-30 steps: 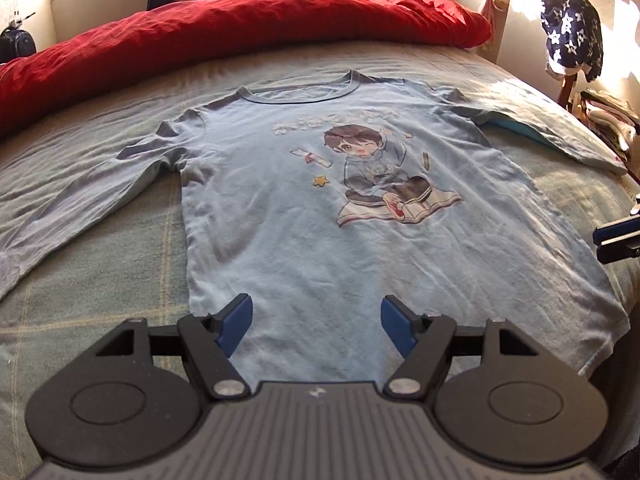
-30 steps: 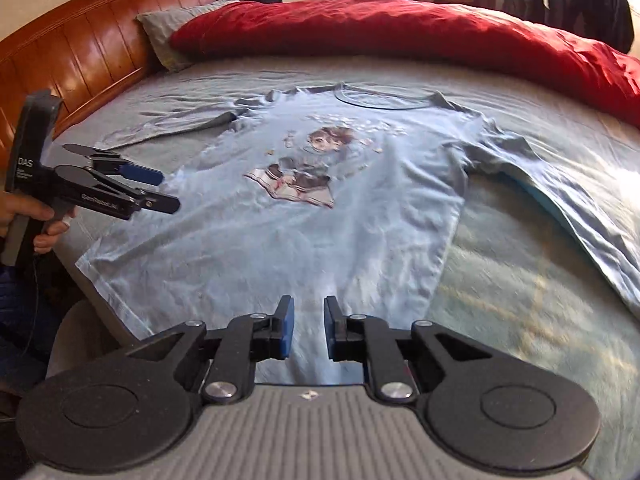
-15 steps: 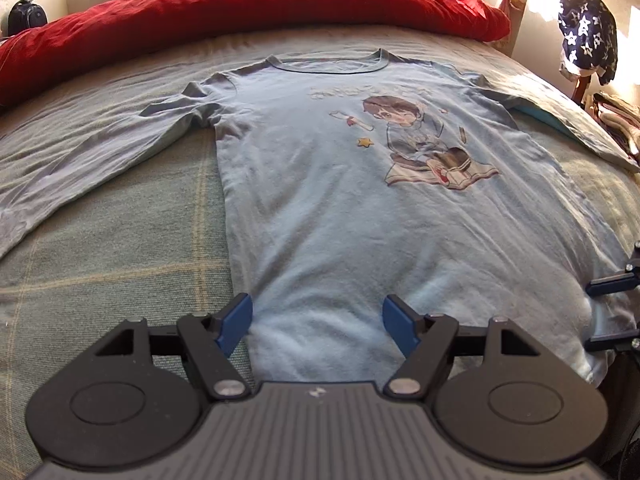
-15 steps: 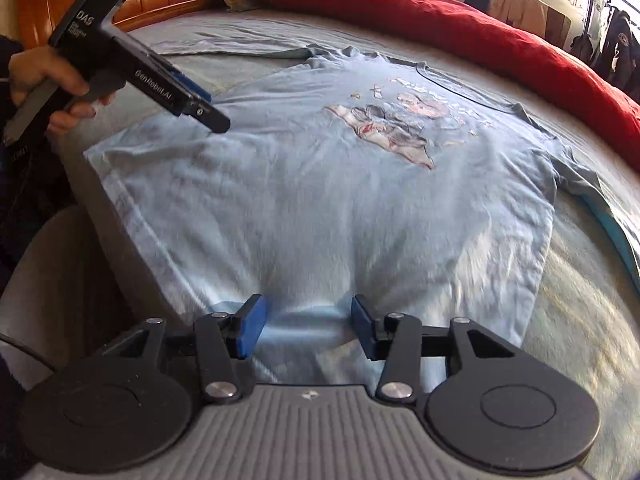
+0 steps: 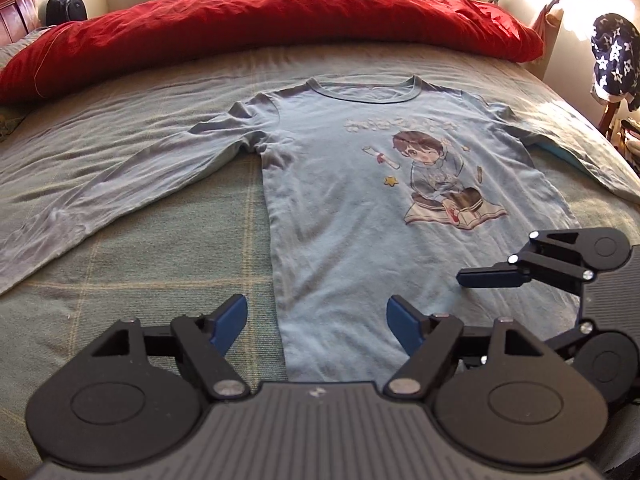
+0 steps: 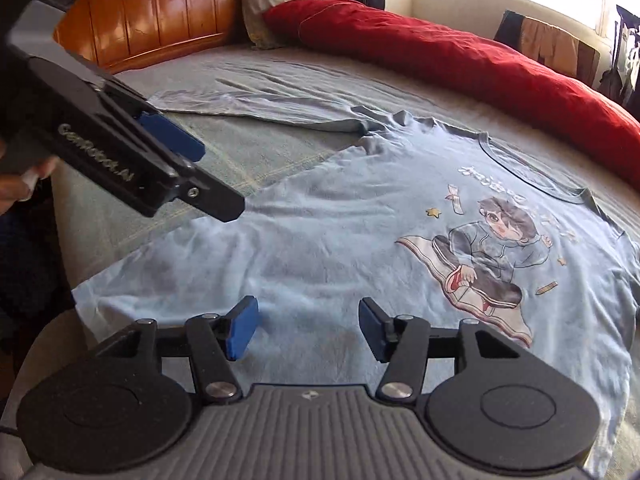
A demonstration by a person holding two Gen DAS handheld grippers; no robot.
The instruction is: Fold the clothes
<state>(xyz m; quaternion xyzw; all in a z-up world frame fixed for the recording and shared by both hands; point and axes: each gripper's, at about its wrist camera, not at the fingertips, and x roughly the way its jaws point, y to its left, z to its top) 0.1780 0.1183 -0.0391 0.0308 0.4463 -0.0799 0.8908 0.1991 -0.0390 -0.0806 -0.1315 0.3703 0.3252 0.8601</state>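
A light blue long-sleeved shirt (image 5: 340, 200) with a cartoon print lies flat, front up, sleeves spread, on the bed. My left gripper (image 5: 318, 320) is open low over the shirt's lower left corner, and the shirt's side edge runs between its fingers. In the right wrist view the shirt (image 6: 340, 248) fills the middle. My right gripper (image 6: 308, 328) is open over the hem near the bed's edge, with nothing between its fingers. One of its blue pads (image 5: 492, 279) shows at the right of the left wrist view. The hem is hidden under both gripper bodies.
A red duvet (image 5: 280, 24) lies bunched along the far side of the green-grey bed sheet (image 5: 140, 272). A wooden headboard (image 6: 180, 20) and a grey pillow (image 6: 272, 12) stand at one end. A star-patterned garment (image 5: 612, 60) hangs beside the bed.
Both grippers have come closer to the shirt's hem and to each other. The right gripper went from nearly shut to wide open. The left gripper shifted toward the shirt's left edge.
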